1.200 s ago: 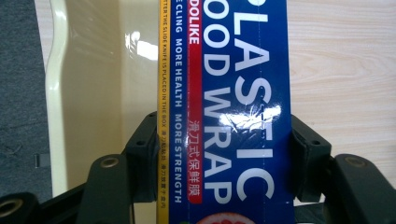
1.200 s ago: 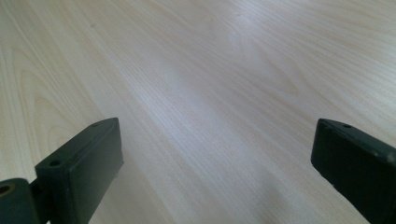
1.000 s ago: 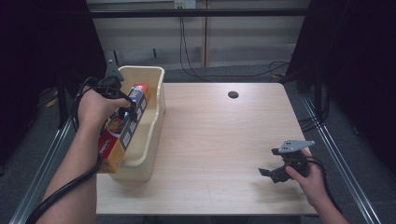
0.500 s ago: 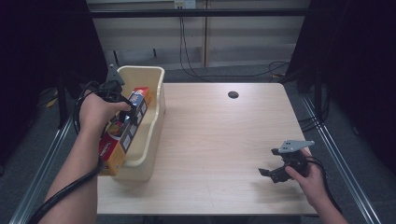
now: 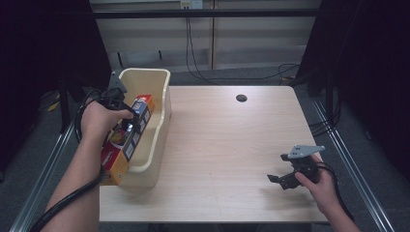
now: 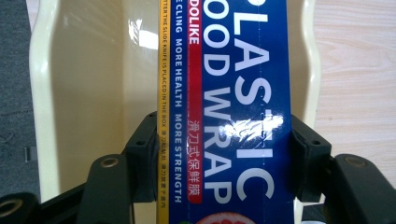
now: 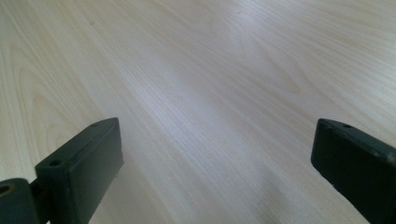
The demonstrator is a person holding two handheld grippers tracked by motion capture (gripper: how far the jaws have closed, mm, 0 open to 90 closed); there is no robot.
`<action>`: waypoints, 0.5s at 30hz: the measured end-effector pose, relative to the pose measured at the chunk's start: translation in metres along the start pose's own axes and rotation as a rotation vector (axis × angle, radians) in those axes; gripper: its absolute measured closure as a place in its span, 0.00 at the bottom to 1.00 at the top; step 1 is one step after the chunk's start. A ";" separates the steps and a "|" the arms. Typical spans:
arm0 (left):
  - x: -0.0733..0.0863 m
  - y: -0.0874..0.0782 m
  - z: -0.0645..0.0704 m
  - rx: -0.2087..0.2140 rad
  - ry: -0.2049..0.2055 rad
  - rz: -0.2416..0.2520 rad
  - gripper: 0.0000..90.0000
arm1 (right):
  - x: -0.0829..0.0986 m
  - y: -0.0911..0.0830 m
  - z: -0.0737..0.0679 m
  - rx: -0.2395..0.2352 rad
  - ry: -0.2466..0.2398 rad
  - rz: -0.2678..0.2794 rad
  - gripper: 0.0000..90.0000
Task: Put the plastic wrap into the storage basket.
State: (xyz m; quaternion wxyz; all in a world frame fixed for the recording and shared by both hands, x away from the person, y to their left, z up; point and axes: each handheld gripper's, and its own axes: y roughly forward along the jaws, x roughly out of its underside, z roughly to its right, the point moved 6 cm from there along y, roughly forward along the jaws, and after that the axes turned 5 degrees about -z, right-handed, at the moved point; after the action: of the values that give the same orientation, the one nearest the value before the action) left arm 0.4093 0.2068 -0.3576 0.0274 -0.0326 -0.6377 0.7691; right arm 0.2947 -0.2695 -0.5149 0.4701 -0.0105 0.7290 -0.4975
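Note:
A long plastic wrap box (image 5: 126, 140), blue on top with orange ends, lies lengthwise in the cream tub (image 5: 159, 130) at the table's left edge. My left gripper (image 5: 126, 124) is shut across the box's middle. In the left gripper view the blue box (image 6: 233, 107) runs up between the two black jaws, which press both its sides, with the tub's inner wall (image 6: 84, 93) behind. My right gripper (image 5: 280, 180) rests low over the table's near right corner, open. Bare wood lies between its jaws (image 7: 215, 172).
The wooden table (image 5: 227, 145) has a dark cable hole (image 5: 241, 98) at its far middle. Cables trail on the floor behind the table. Metal rails run along both sides of the table.
The left hand and the box have shifted slightly toward the near end of the tub. The right gripper has stayed still.

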 end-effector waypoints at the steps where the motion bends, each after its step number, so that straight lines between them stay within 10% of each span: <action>1: 0.000 0.001 -0.001 -0.001 0.001 -0.001 0.45 | 0.000 0.000 0.000 -0.003 0.000 -0.001 0.02; 15: -0.001 0.010 -0.001 -0.003 0.005 -0.014 0.45 | 0.000 0.000 0.000 -0.003 0.002 -0.001 0.02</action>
State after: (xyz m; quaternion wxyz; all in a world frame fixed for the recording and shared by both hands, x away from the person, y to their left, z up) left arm 0.4101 0.2062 -0.3676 0.0341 -0.0301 -0.6389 0.7680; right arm 0.2945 -0.2694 -0.5153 0.4689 -0.0112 0.7302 -0.4968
